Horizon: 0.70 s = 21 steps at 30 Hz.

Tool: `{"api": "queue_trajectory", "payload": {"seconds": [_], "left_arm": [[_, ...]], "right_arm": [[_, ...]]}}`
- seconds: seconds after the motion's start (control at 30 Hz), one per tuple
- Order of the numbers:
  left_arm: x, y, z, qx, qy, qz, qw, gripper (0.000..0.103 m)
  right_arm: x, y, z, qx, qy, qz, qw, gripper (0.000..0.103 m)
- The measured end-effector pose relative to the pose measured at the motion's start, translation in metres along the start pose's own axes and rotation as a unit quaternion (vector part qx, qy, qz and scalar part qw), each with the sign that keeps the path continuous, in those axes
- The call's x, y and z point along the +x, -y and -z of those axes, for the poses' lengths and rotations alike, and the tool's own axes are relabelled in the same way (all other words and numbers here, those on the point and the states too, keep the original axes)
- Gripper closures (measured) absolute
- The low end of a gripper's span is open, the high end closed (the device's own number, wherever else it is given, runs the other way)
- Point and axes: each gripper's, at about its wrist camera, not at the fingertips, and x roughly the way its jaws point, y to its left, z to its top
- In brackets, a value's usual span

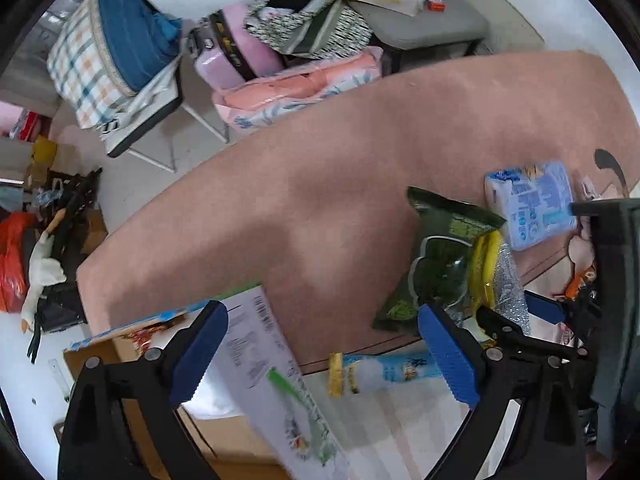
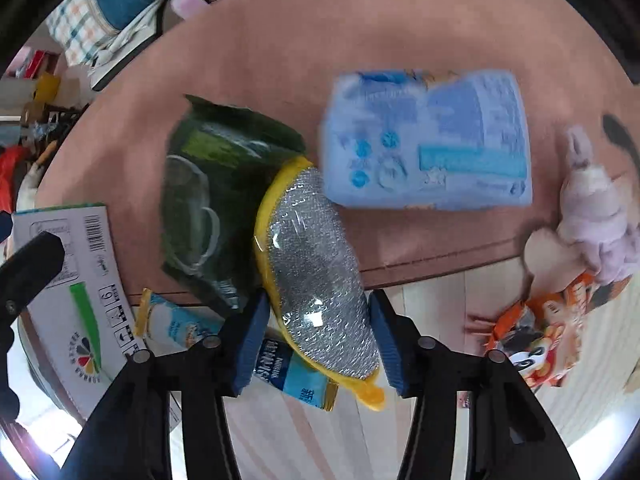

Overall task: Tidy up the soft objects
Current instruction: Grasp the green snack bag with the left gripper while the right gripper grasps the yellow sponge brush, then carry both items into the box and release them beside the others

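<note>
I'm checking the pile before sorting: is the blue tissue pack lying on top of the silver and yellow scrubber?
No, the blue tissue pack lies on the pink rug beside the silver and yellow scrubber, its corner just meeting the scrubber's top end.

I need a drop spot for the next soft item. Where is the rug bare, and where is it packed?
The pink rug is bare between the cardboard box and the green bag, back to the pink bedding pack. Crowded: the near edge, where the green bag, silver sponge, blue tissue pack and plush toy cluster.
</note>
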Motion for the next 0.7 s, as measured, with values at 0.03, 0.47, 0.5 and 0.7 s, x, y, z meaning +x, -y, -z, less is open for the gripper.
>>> {"api": "queue_trajectory", "payload": {"seconds": [0.03,0.47,0.5,0.7], "left_arm": [[0.003,0.005,-0.002,0.004,-0.004,0.004,1.0,0.006],[0.077,0.06,-0.033,0.045,-0.111,0.071,0.9903,0.038],[0.081,0.061,-0.034,0.045,-0.116,0.075,0.9894,0.043],[0.083,0.059,-0.027,0.027,-0.109,0.084,0.9901,0.068]], "right_arm": [[-0.002,0.007,0.002,0.014,0.004,0.002,1.0,0.052],[-0.008,0.072,0.015,0.086,0.0,-0.012,0.996,0.046],[-0.009,0.076,0.01,0.085,-0.001,-0.012,0.996,0.044],[0.004,0.073,0.004,0.077,-0.019,0.013,0.997,0.053]]}}
